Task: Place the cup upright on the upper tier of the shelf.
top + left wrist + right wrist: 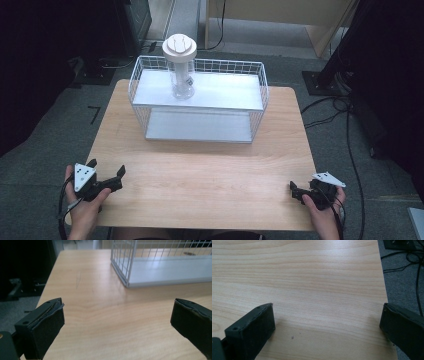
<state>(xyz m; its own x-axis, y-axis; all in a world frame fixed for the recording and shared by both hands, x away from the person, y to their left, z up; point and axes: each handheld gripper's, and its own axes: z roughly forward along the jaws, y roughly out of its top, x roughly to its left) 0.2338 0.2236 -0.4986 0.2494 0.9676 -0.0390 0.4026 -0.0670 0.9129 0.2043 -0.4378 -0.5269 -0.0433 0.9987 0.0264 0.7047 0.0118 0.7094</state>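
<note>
On the upper shelf of the white wire-mesh two-tier rack, towards its left end, stands the tall clear plastic jar with a round cream lid, upright and well apart from both grippers. That jar looks light and stiff, its smooth see-through wall likely slippery under rubber pads, and something small sits inside it that I cannot make out. The broad lid overhangs the narrower body, so the surest hold is probably around the body just beneath the lid, where the overhang would stop it sliding down; squeezing the lid itself risks loosening it. The rack's thin wire sides rise around the shelf, so the jar would need lifting clear before it comes forward. Both shelves are flat, pale and matt; the pale wooden bench shows fine straight grain and a soft sheen. The left gripper rests at the near left corner with its black padded jaws spread wide, holding nothing. The right gripper lies at the near right edge, jaws likewise wide apart and empty.
</note>
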